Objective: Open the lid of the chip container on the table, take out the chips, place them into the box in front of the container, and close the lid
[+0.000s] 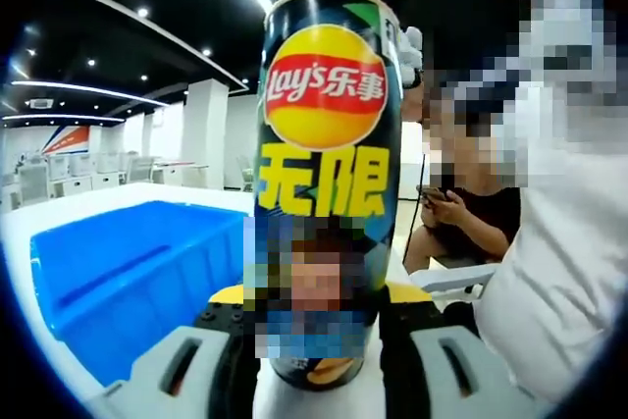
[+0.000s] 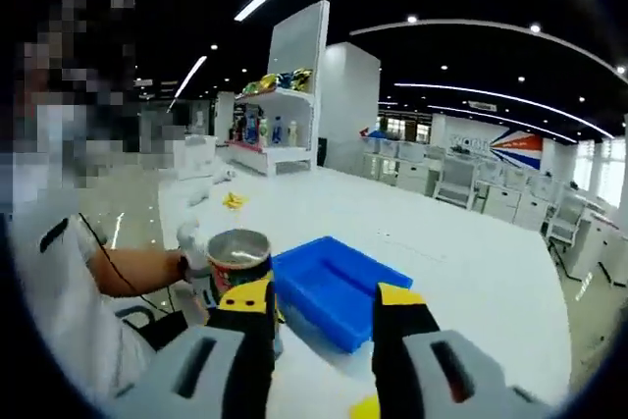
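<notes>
We have the tall dark cylindrical Lay's chip can (image 1: 329,144) upright between the jaws of the left gripper (image 1: 316,355), which pinches its lower body; in the right gripper view the can top (image 2: 238,245) looks open and foil-lined, so we judge the lid off. The right gripper (image 2: 324,326) is spread and holds nothing, hovering just short of the can; the blue rectangular plastic box (image 2: 339,282) beside the can on the white table (image 2: 471,272) shows no chips we can make out; transfer and re-lidding remain.
</notes>
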### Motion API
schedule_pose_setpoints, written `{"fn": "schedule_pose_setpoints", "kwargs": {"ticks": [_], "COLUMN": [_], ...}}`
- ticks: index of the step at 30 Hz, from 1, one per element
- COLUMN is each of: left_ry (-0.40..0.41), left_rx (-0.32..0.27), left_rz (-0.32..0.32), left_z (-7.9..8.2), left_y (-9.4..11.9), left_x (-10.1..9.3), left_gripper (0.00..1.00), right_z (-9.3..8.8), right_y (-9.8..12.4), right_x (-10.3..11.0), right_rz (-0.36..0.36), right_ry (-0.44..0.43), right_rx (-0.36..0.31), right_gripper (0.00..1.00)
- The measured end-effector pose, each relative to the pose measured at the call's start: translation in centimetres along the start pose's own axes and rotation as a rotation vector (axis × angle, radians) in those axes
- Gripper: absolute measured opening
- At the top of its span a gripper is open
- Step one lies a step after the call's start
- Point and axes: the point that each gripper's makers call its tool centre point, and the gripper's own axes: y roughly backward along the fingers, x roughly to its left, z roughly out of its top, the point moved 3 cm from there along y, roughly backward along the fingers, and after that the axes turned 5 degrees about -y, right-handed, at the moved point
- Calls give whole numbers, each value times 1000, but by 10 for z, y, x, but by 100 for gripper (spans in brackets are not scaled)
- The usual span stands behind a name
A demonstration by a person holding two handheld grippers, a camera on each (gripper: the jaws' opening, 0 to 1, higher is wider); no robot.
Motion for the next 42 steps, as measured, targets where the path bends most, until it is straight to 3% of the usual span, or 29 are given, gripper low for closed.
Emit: {"fn": "schedule_pose_setpoints", "kwargs": {"ticks": [4,8,9,14,19,25,30,32,33,42], "left_ry": [-4,-9,-10,-14,-18,-20,-23,-24,-25,-34], "left_rx": [5,8,8,3,2,-1,-4,-5,-7,-8], "left_rz": [1,3,3,6,5,6,8,8,8,21], "left_z": [-1,-1,-1,-1,-1,-1,-1,-1,-1,-1], "left_y": [0,0,0,0,0,0,0,0,0,1], "left_x": [0,-1,-1,-1,-2,-2,-2,-3,-3,-3], "left_gripper": [48,48,48,48,48,48,48,48,48,48], "right_z": [15,23,20,21,10,1,-4,-6,-7,-8], "right_y": [-11,-26,-30,-46,-63,-80,-87,-88,-88,-87], "right_x": [39,64,70,89,95,103,100,100,98,96], "right_rz": [138,197,213,232,230,226,204,201,197,166], "right_ry": [22,39,50,121,199,231,257,259,308,266], "right_rx": [108,176,232,323,454,538,583,604,604,619], "right_gripper": [29,22,21,15,13,14,11,4,1,0]}}
